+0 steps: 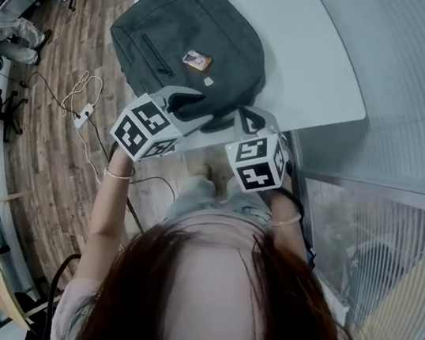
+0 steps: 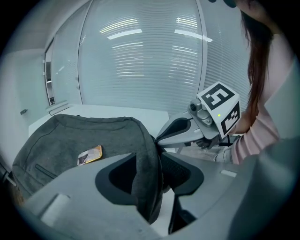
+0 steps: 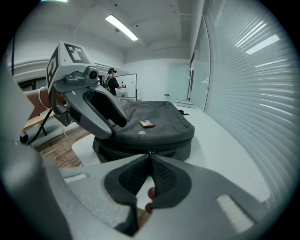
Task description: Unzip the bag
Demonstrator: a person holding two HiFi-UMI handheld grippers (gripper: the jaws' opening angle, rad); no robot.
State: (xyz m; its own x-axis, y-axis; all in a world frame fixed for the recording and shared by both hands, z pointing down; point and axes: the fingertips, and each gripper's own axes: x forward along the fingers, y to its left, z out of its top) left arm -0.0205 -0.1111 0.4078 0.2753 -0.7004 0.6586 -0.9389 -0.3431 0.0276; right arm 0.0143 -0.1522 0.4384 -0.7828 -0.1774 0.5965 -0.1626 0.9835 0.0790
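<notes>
A dark grey bag (image 1: pixel 189 41) lies flat on the white table (image 1: pixel 319 54), with a small orange tag (image 1: pixel 197 61) on top. My left gripper (image 1: pixel 186 107) is at the bag's near edge. In the left gripper view its jaws (image 2: pixel 152 171) stand wide around a fold of the bag's fabric (image 2: pixel 147 178), with a dark gap by the right pad. My right gripper (image 1: pixel 240 120) sits at the same edge. In the right gripper view its tips (image 3: pixel 150 157) are pinched together on the zipper pull (image 3: pixel 150 151) at the bag's zip line.
The table's near edge runs just under both grippers, with wooden floor and loose cables (image 1: pixel 79 104) to the left. A glass wall with blinds (image 1: pixel 416 93) stands on the right. A person (image 3: pixel 112 82) stands far off in the room.
</notes>
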